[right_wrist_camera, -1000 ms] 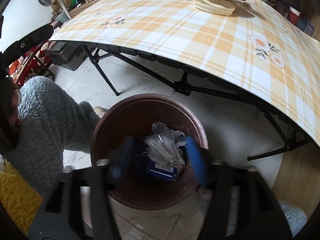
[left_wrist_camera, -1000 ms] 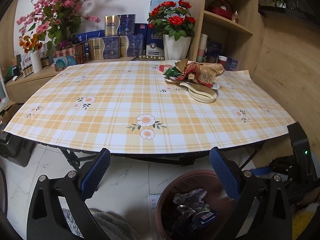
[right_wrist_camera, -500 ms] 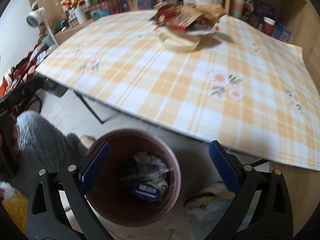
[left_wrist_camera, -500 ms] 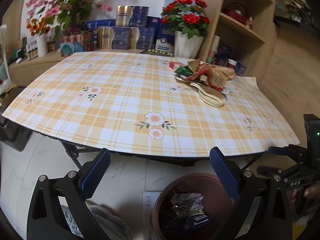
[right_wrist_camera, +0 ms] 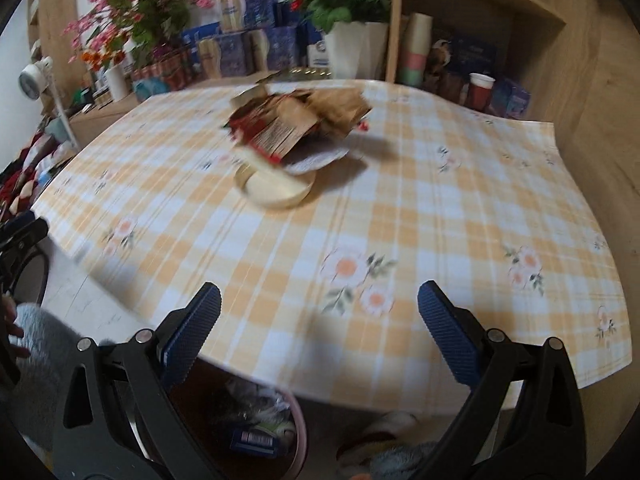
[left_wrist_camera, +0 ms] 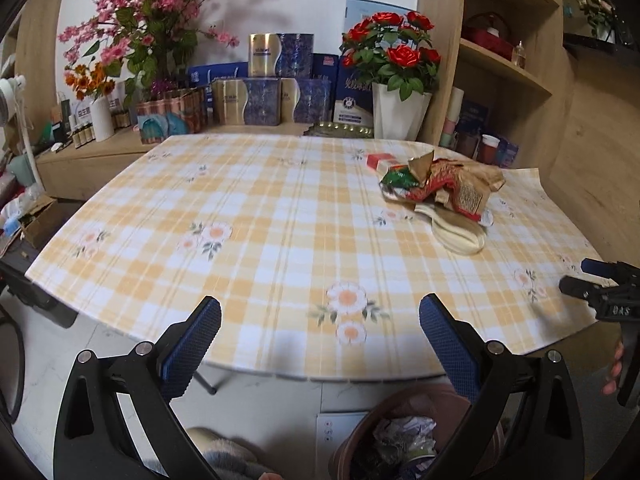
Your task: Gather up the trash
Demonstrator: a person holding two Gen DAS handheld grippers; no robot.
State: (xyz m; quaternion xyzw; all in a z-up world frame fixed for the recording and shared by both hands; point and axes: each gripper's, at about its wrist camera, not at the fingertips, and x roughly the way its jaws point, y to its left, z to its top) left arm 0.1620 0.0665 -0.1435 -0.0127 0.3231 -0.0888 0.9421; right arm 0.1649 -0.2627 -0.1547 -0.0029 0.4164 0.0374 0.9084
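Left wrist view shows the left gripper [left_wrist_camera: 320, 332] at the bottom of the frame, its two blue padded fingers [left_wrist_camera: 196, 340] spread wide apart with nothing between them. It hangs over the near edge of the yellow checked tablecloth with flower prints [left_wrist_camera: 260, 216]. Just below it, at the bottom edge of the frame, sits the round brown trash bin [left_wrist_camera: 360, 440] with crumpled wrappers already inside.

Right wrist view shows the right gripper [right_wrist_camera: 320, 332] at the bottom of its frame too. Its blue fingers are also wide apart and hold nothing. This picture is a bit blurry. The same brown bin peeks out under the table edge at the bottom.

Farther out on the table lies the trash that is left. In the left view it is in the right middle of the frame: a crumpled pile of red, green and brown snack wrappers [left_wrist_camera: 440, 184] lying partly on top of a cream round paper plate [left_wrist_camera: 460, 236]. A small red and white box [left_wrist_camera: 380, 160] sits just behind the pile. In the right view the pile is in the upper middle.

I think some trash is in the bin and both grippers are free for another load. The pile is well apart from both grippers, so the next move calls for a reach across the table. The right gripper points straight at the pile. The wrappers look thin and floppy, so the pinch should catch a thick fold.
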